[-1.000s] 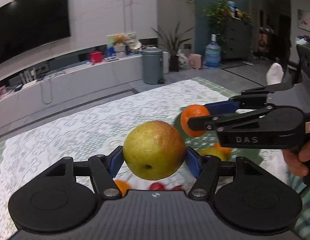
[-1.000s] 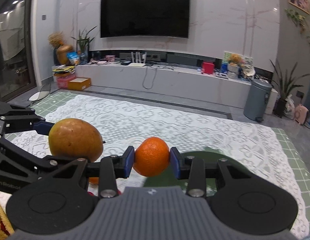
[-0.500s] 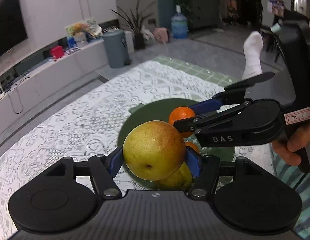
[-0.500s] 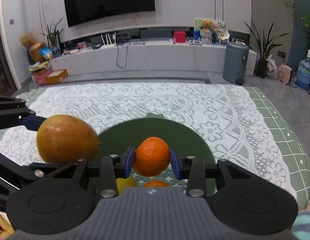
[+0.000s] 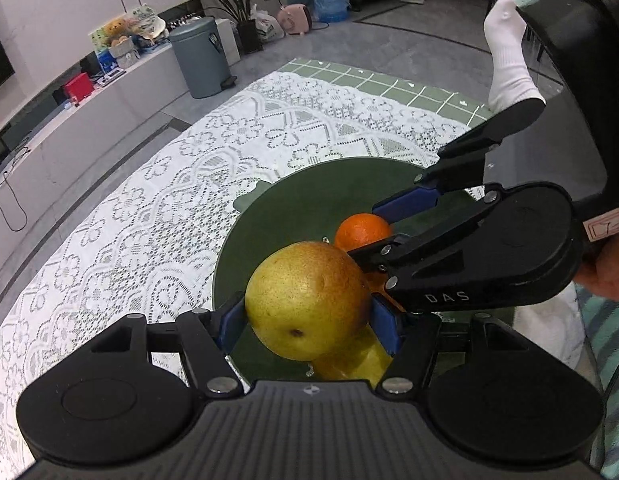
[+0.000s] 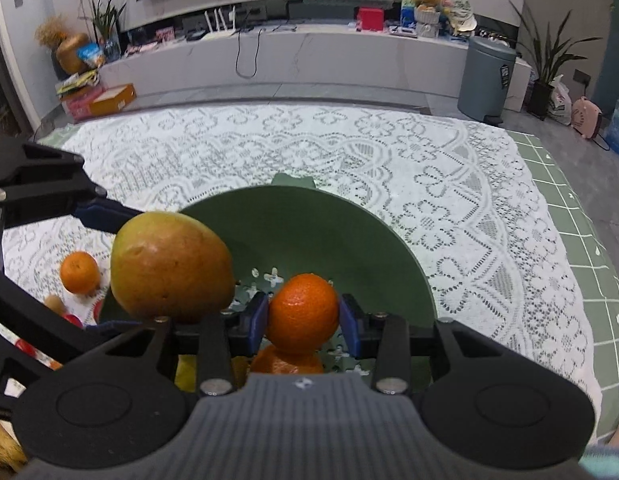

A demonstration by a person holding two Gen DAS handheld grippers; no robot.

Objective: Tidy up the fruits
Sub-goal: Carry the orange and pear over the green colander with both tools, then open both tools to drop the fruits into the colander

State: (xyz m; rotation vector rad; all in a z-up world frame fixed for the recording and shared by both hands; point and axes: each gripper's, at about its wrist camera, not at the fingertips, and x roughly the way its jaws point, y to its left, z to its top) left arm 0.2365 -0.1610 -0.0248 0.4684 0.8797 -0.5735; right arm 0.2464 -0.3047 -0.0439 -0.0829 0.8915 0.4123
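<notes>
My left gripper (image 5: 307, 318) is shut on a yellow-red pear (image 5: 305, 300) and holds it over the near side of a dark green bowl (image 5: 293, 200). My right gripper (image 6: 303, 316) is shut on an orange (image 6: 303, 310) above the same bowl (image 6: 373, 240). In the left wrist view the orange (image 5: 361, 230) sits just behind the pear, close to it. In the right wrist view the pear (image 6: 169, 266) hangs to the orange's left. Inside the bowl lie a yellow fruit (image 5: 349, 364) and another orange (image 6: 285, 360), both partly hidden.
A white lace cloth (image 6: 349, 148) covers the green checked table. A loose orange (image 6: 79, 272) and small red fruits (image 6: 73, 320) lie on the cloth left of the bowl. A person's white-socked foot (image 5: 507, 52) is beyond the table's far right corner.
Both grippers have tilted down and moved in over the green bowl with their fruits, which now fills more of both views. Both stay shut on their fruit.
</notes>
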